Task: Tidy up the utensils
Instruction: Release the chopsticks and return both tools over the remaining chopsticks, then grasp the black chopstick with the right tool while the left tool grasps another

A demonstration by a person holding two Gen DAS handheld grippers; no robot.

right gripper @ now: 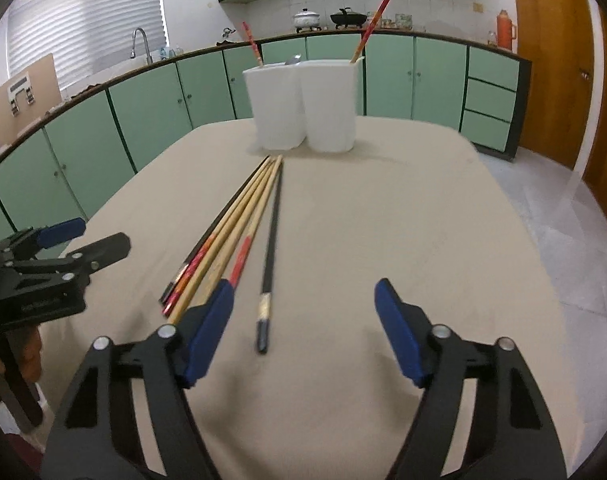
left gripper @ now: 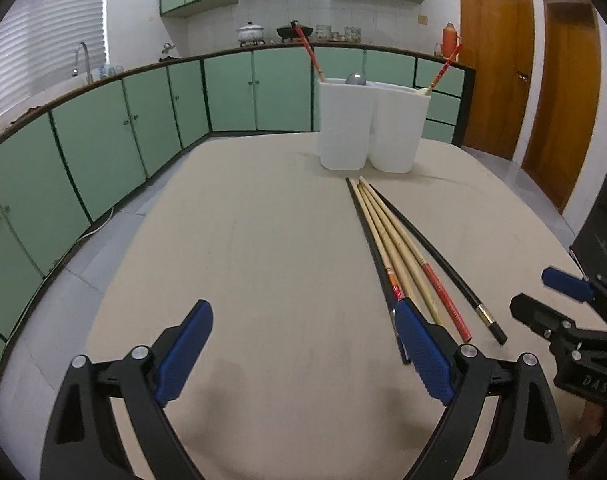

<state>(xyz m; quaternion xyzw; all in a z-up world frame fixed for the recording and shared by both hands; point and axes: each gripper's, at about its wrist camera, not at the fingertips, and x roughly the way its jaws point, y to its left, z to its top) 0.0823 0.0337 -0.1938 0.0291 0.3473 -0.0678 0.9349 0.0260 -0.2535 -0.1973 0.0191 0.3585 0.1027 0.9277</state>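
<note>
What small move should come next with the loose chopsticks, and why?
Probably ease the right tool down and close on the lone black chopstick: it lies apart from the bundle, already between open jaws, pointing at the white holder.

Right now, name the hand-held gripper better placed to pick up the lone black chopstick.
Right. The black chopstick has its near end between the open right hand-held gripper pads; the left hand-held gripper sits left of the bundle.
</note>
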